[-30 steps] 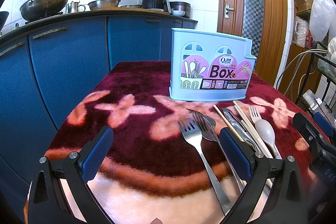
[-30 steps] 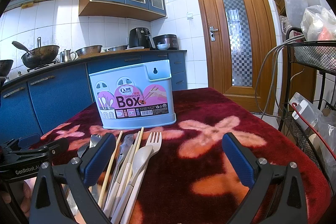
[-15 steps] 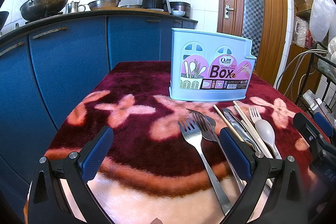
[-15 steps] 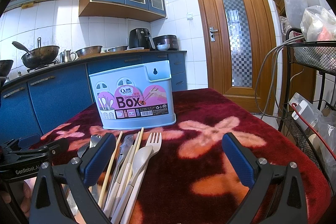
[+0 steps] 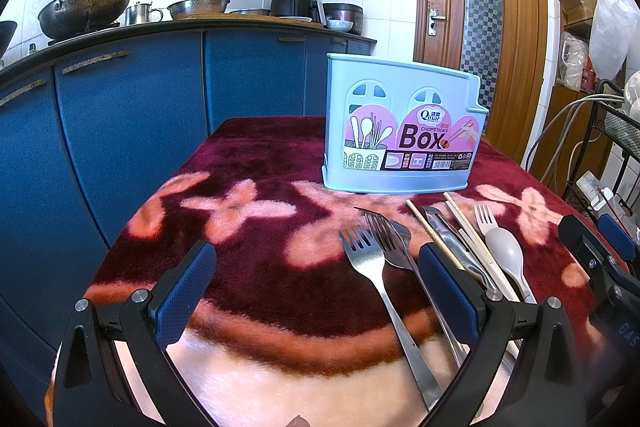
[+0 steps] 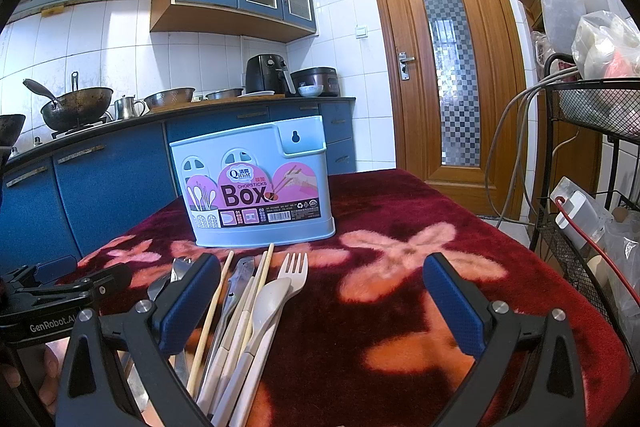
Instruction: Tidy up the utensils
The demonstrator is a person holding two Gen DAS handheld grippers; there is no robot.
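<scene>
**A:** Why's nothing picked up? Left tool point(image 5: 316, 291) and right tool point(image 6: 320, 301) both hang spread wide, holding nothing, over the surface point(image 5: 248, 259).

**B:** Looks like lining up. The utensils point(image 5: 436, 247) lie side by side, handles toward the tools, heads pointing at the chopsticks box point(image 5: 404, 131) standing just beyond.
</scene>
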